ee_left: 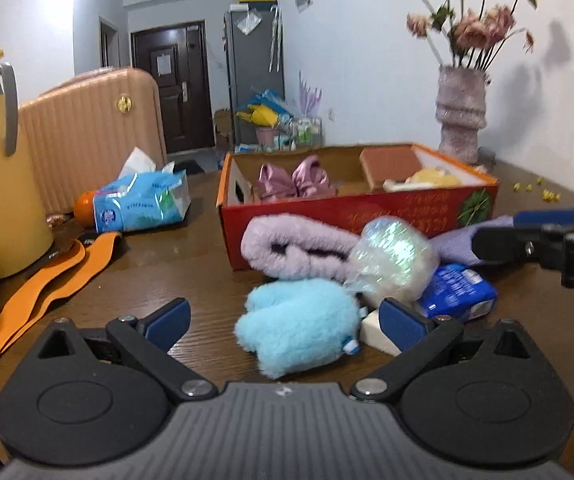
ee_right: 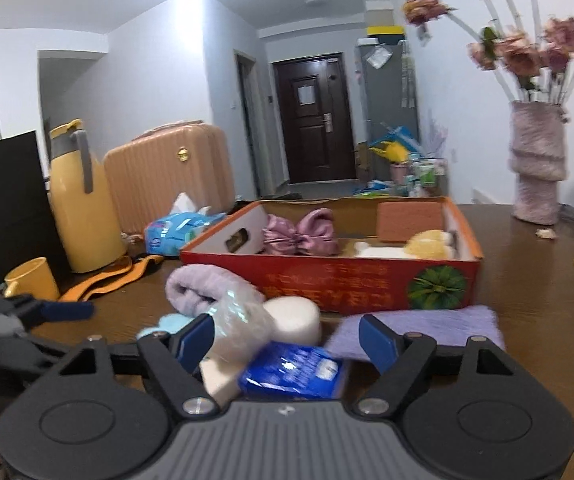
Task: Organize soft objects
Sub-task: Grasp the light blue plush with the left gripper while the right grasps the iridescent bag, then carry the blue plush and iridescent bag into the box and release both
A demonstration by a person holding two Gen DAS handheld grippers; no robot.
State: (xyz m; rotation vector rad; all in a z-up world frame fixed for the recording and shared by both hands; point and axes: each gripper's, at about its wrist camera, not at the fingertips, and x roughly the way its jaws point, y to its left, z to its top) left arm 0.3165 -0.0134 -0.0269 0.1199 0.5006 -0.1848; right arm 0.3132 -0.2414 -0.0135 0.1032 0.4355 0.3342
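Left wrist view: left gripper [ee_left: 287, 318] spread wide, the fluffy blue toy [ee_left: 297, 326] lying on the table [ee_left: 159, 264] between its 2 fingers, untouched. Right wrist view: right gripper [ee_right: 293, 340] wide too, blue tissue pack [ee_right: 293, 372] between the fingers; print on the red box [ee_right: 327, 288] unreadable.

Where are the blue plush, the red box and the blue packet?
blue plush [ee_left: 299, 322]: left wrist view, middle of its fluffy body.
red box [ee_right: 327, 284]: right wrist view, front wall with printed text.
blue packet [ee_right: 293, 372]: right wrist view, top face.
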